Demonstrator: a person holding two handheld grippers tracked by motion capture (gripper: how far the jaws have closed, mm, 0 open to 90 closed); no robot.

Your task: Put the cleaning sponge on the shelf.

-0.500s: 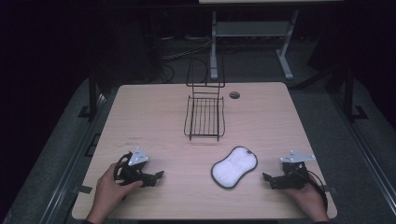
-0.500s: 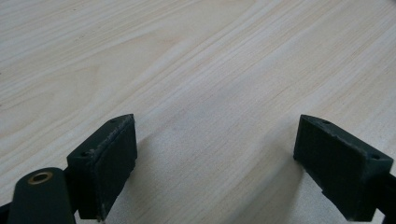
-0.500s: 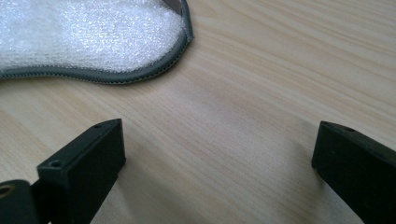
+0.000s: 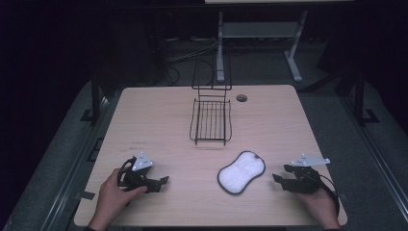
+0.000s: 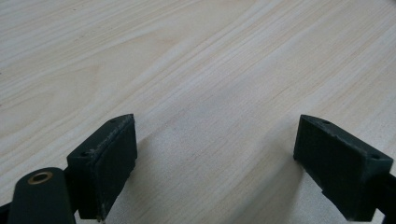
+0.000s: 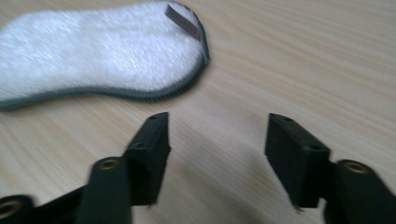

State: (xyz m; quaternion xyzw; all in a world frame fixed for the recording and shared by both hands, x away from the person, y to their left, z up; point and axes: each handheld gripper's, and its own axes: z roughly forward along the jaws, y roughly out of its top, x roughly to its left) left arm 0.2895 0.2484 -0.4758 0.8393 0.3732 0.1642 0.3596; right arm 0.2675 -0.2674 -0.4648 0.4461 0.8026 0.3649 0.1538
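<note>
My left tongs (image 4: 163, 181) are black, with a grey three-cornered plate on top and a black cable looping off the back. Their two jaws are thick, blocky black pads with small screw holes along the top edges, and a brass-ringed hole sits in the arm behind one. My right tongs (image 4: 276, 178) match: black body, grey plate, black cable trailing behind, brass-ringed holes in both arms. My forearms are bare, no sleeves.
</note>
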